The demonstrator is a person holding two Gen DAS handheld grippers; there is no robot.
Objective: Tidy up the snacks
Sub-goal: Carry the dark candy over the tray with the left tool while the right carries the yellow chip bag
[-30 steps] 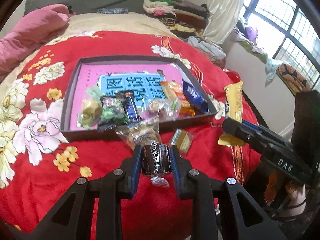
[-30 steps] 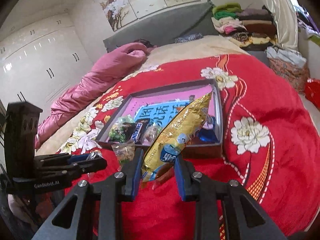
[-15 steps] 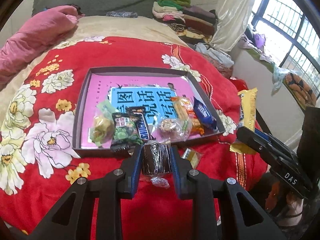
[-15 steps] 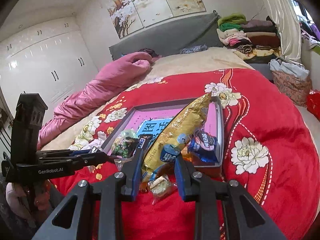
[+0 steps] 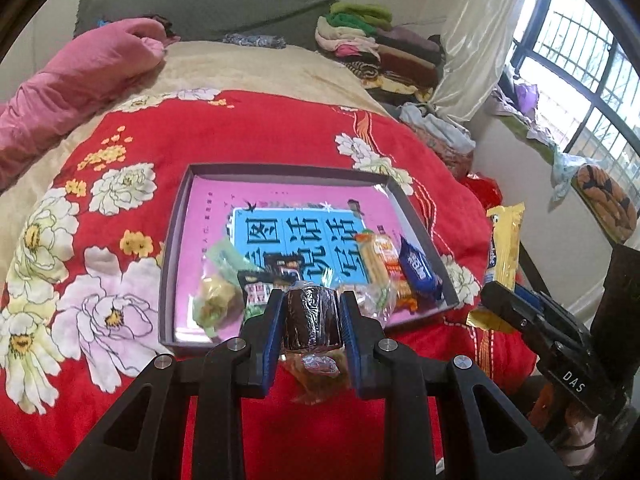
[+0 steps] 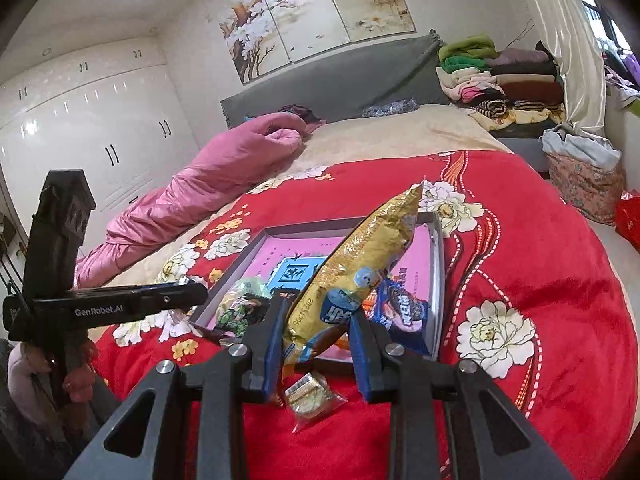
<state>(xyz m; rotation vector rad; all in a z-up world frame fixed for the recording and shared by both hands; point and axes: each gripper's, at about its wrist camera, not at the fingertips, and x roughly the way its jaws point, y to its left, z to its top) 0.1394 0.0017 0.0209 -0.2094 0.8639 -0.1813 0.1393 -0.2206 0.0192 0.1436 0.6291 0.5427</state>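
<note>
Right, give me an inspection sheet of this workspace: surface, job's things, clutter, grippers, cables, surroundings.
Surface: red floral bedspread over a bed.
Job's things: shallow tray with a pink and blue printed base, holding several wrapped snacks along its near side, among them a blue biscuit pack; one small wrapped snack lies on the bedspread outside the tray.
Clutter: pink quilt bunched at the bed's far side.
Grippers: left gripper shut on a dark foil-wrapped roll; right gripper shut on a long gold snack bag.
Cables: nothing seen.
Surroundings: folded clothes stacked by the headboard, white wardrobe, barred window.
</note>
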